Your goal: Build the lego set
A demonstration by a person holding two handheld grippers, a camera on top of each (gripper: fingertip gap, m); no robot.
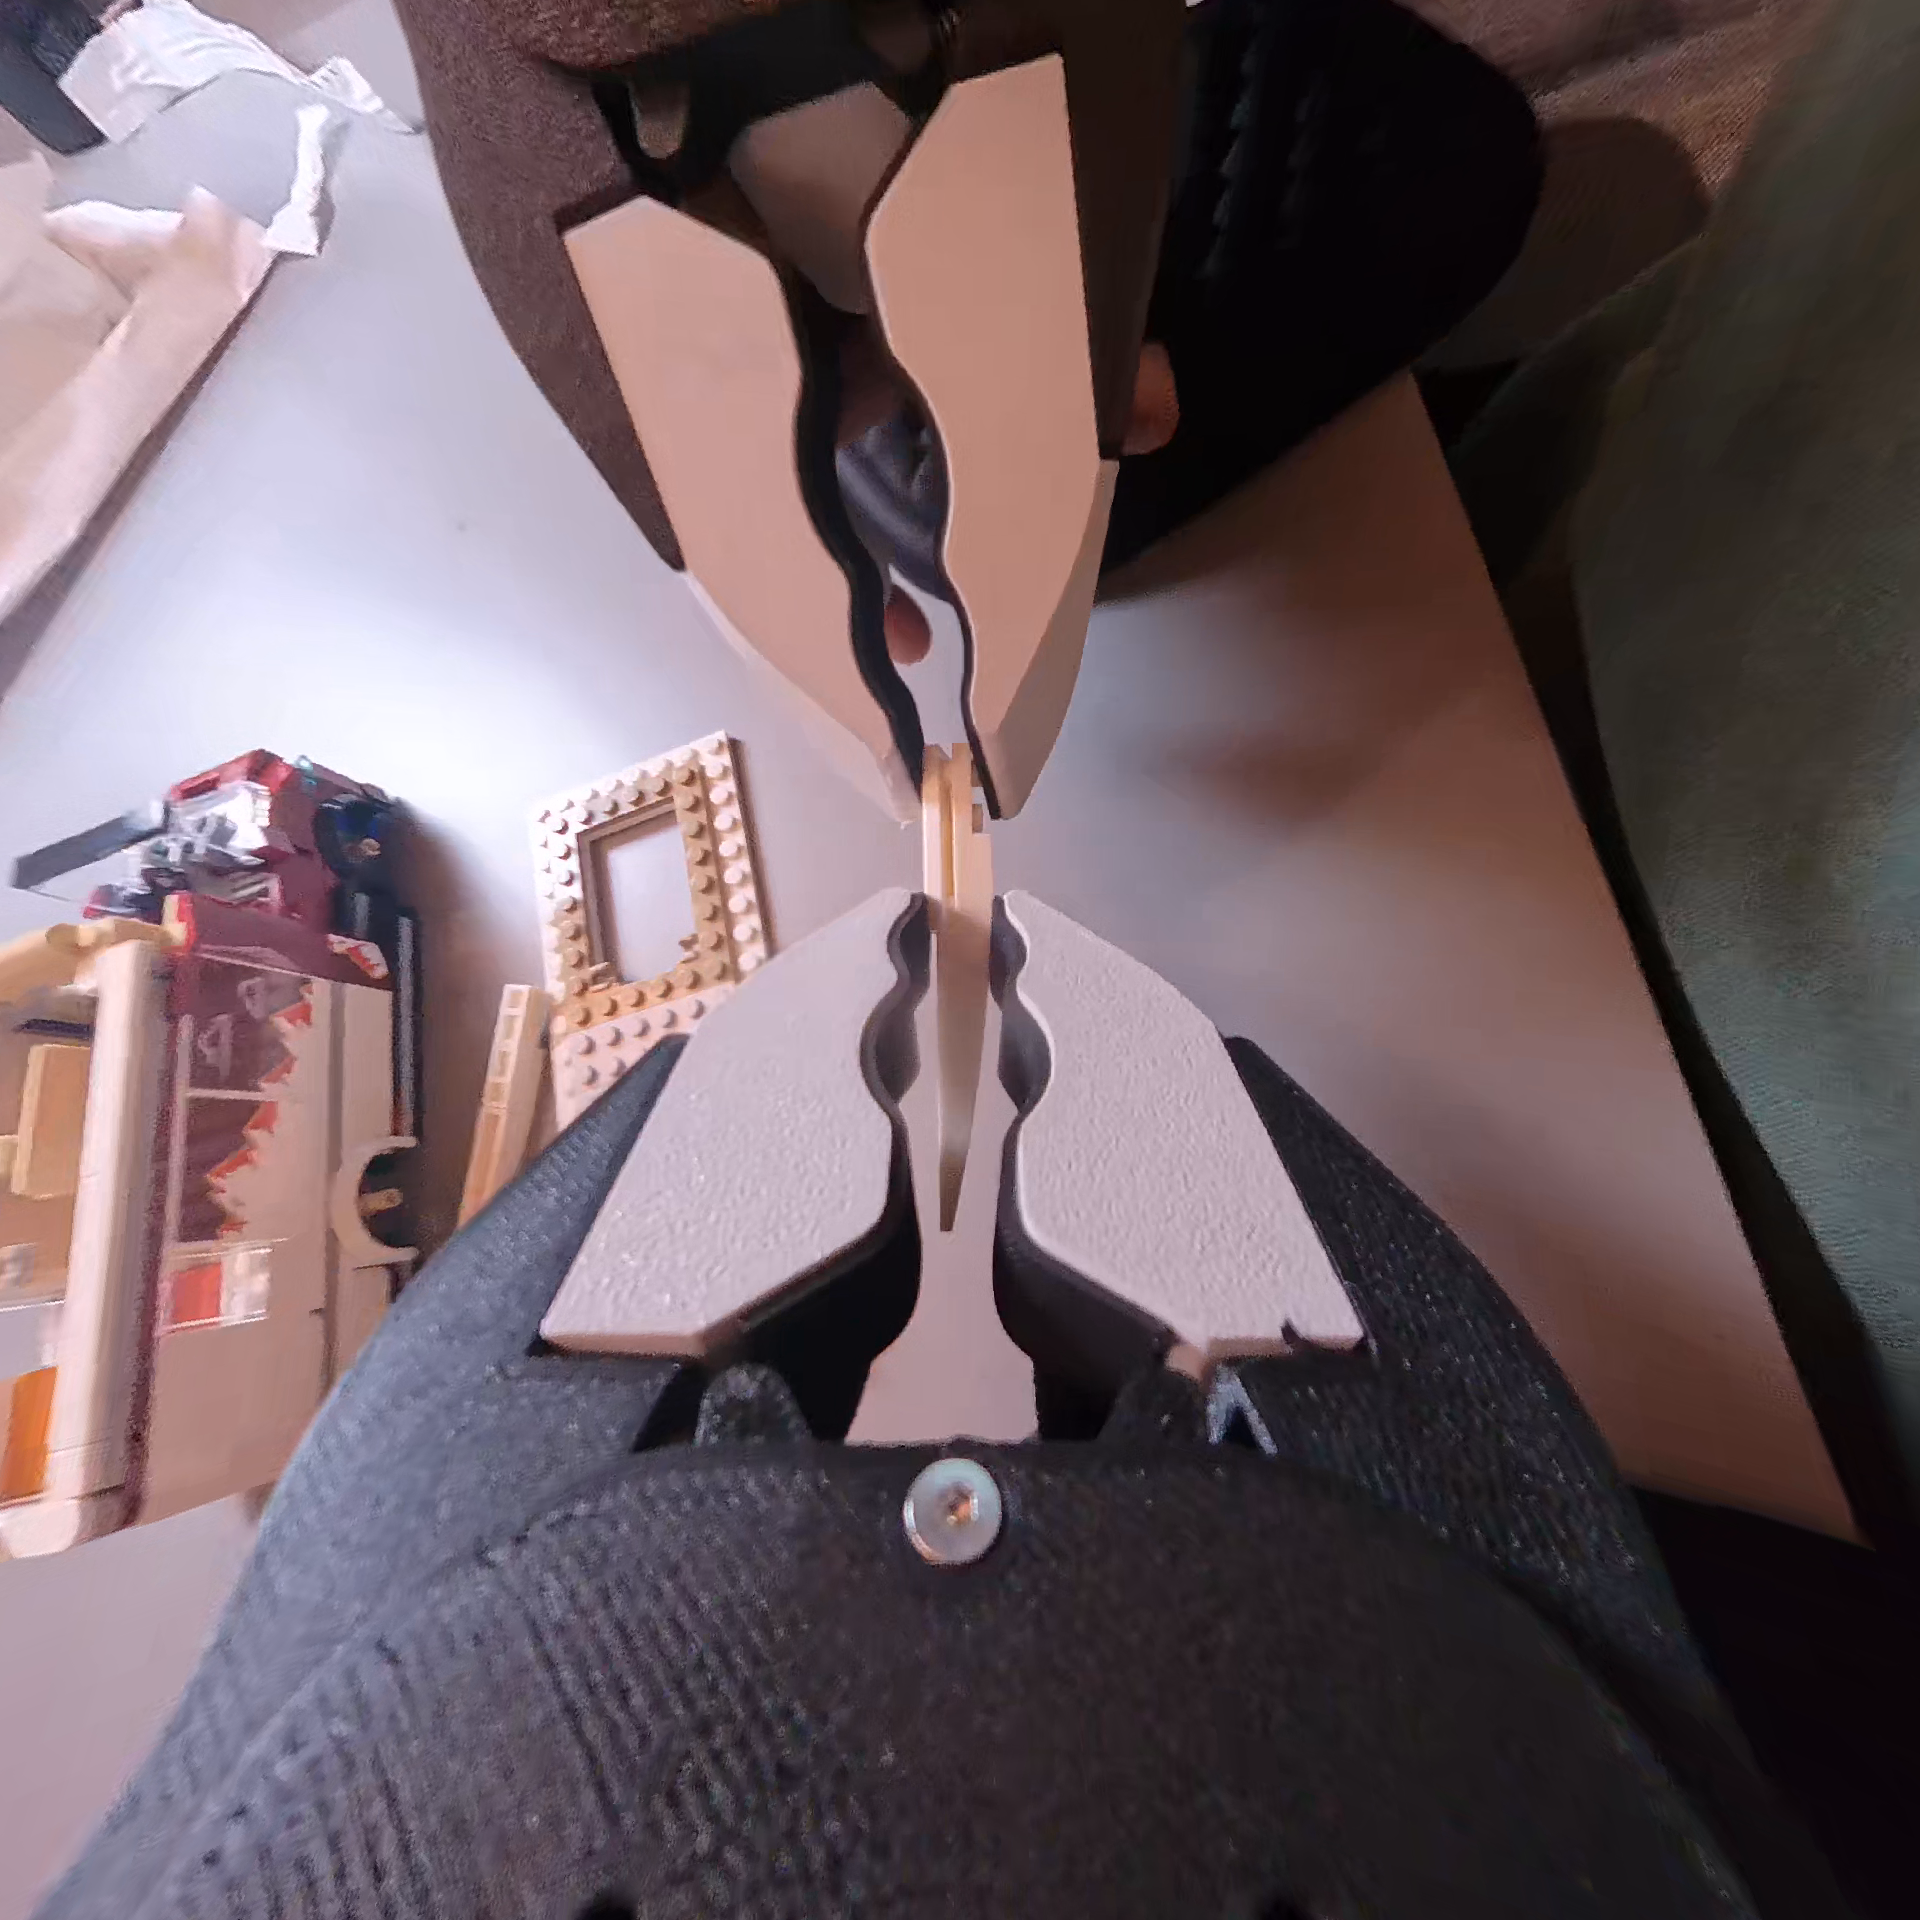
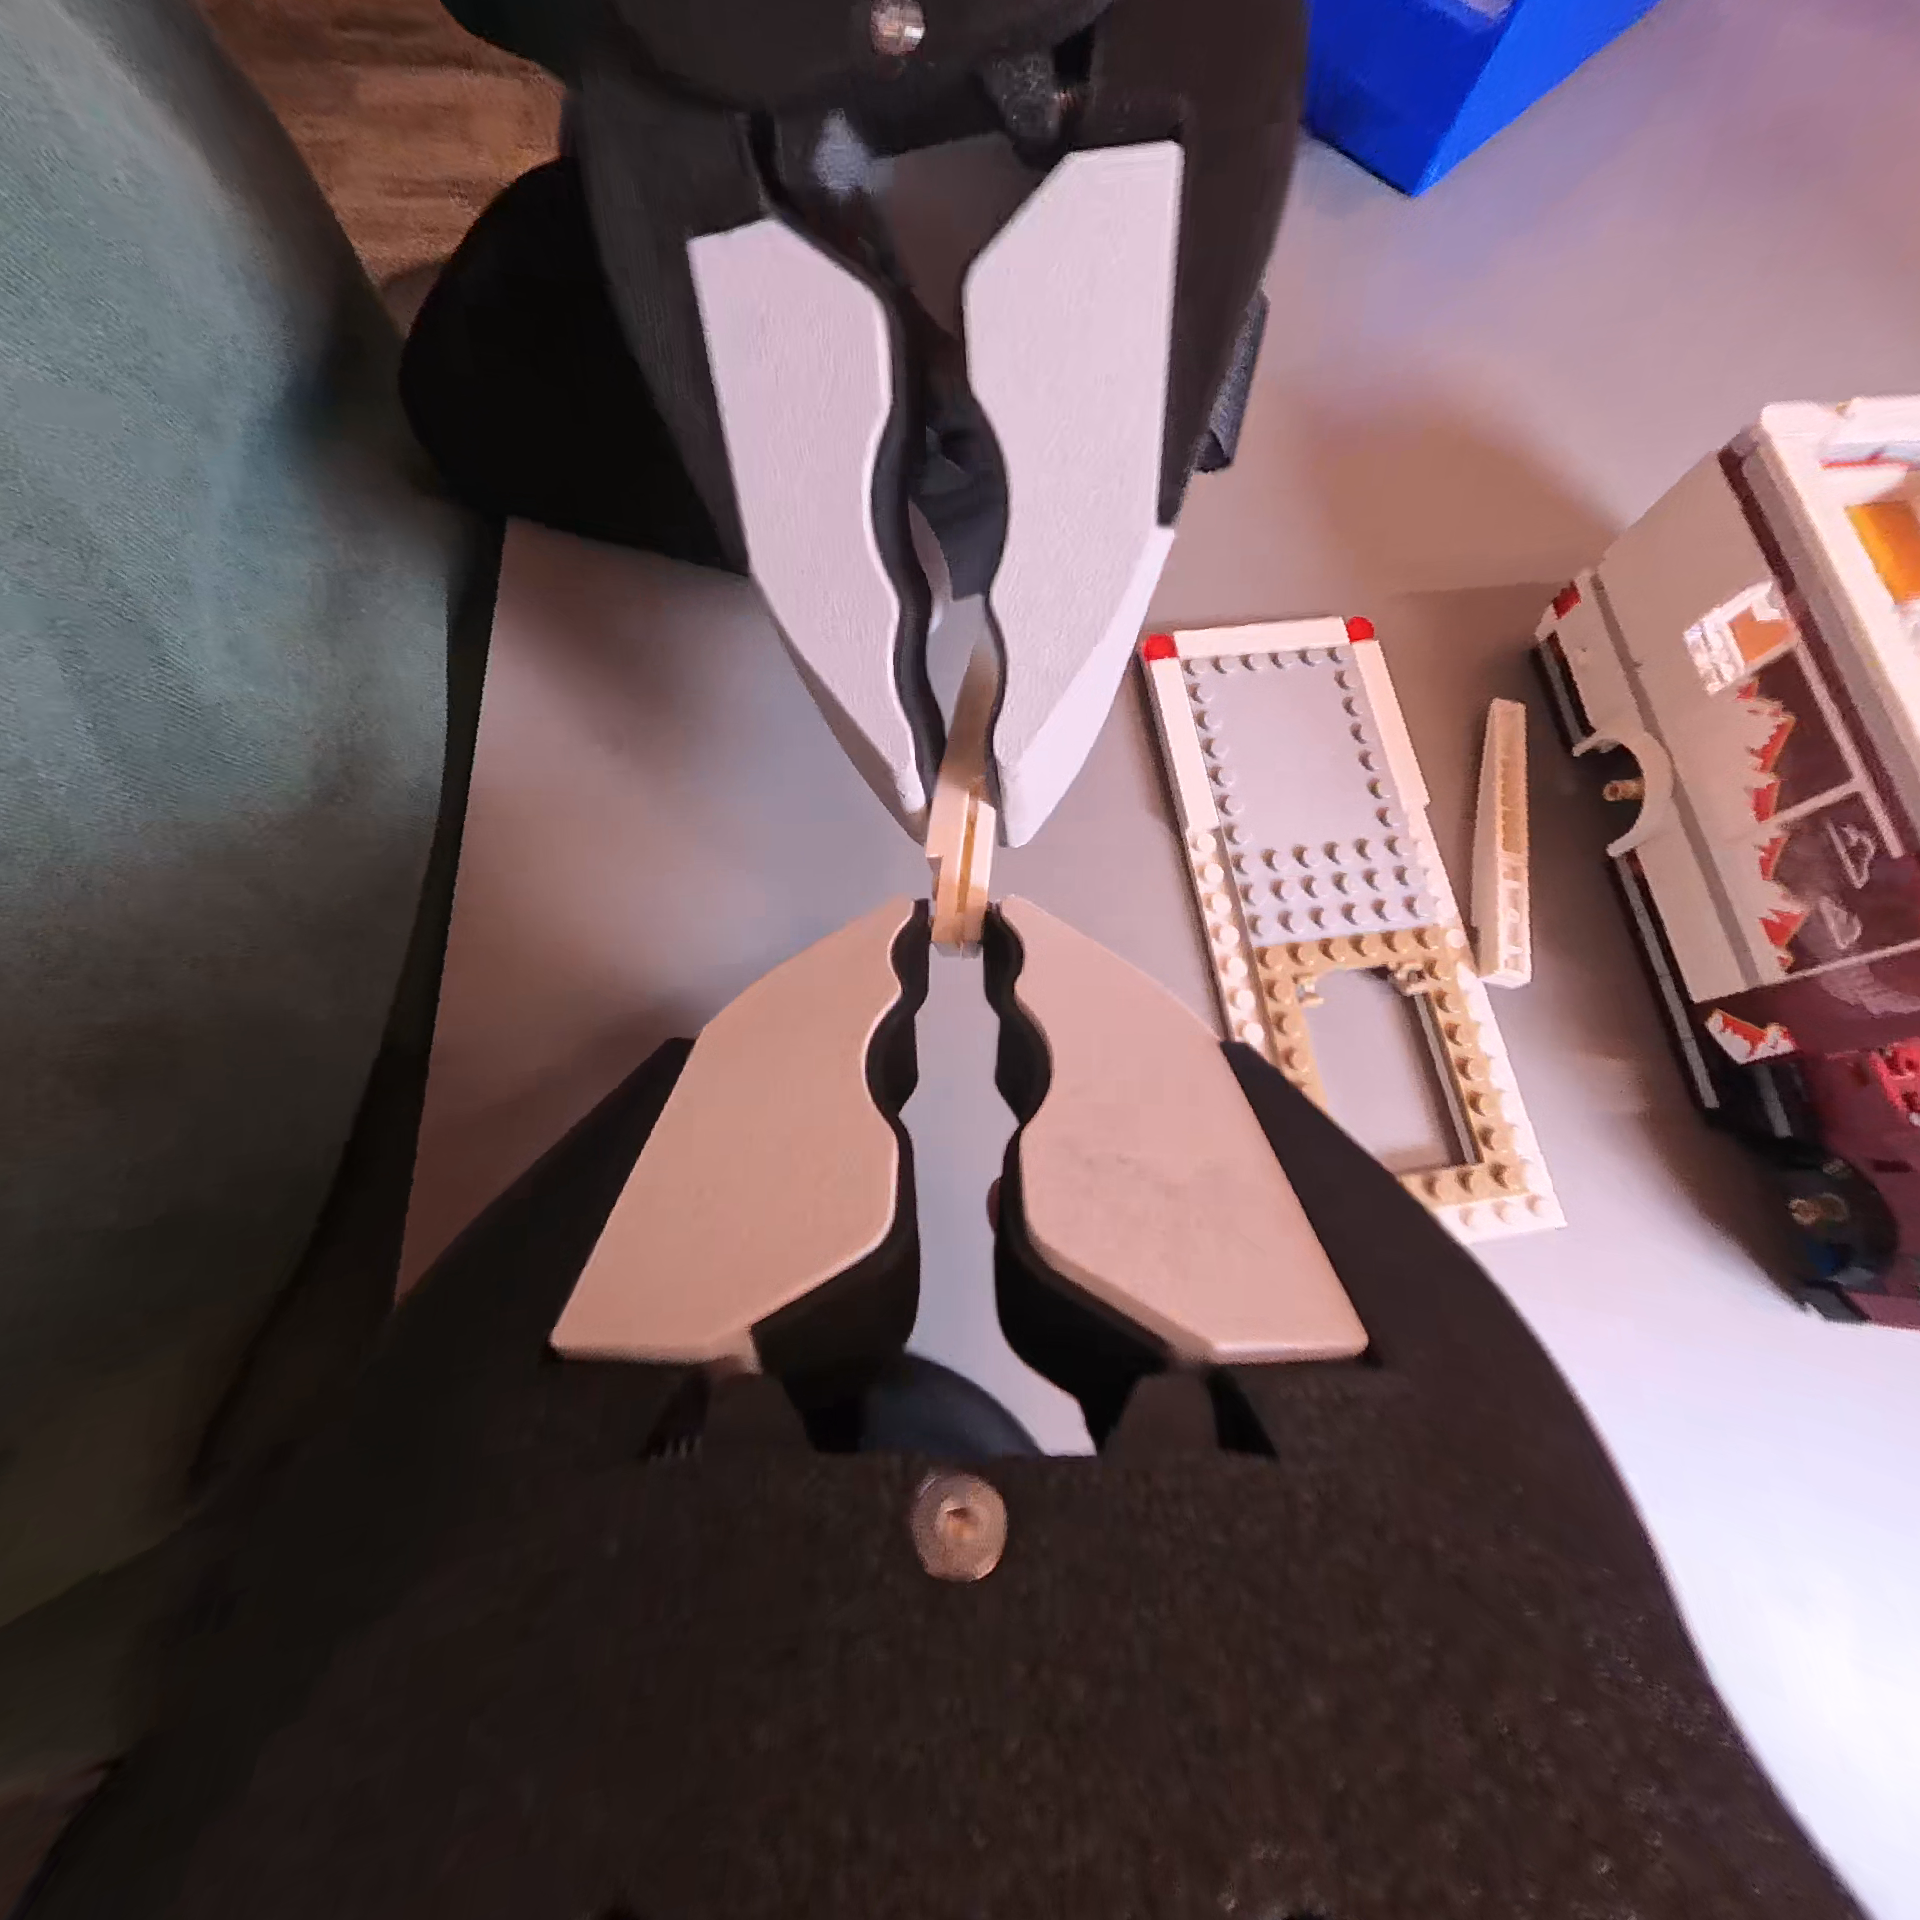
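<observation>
Both grippers meet tip to tip above the grey table, each clamping an end of a small stack of thin cream and tan brick plates. My left gripper is shut on the stack, and a tan part runs back between its fingers. The right gripper faces it from above in this view. In the right wrist view my right gripper pinches the near end of the plates between its pads. The left gripper grips the far end.
A cream and tan studded plate frame lies flat on the table, with a long cream curved piece beside it. A dark red and cream brick model stands further off. A blue box is behind. A grey-green cushion borders the table. Left and right tips are no more than a few centimetres apart. The left tips stand about 12 cm off the long cream curved piece. The left camera catches it too, in the left wrist view.
</observation>
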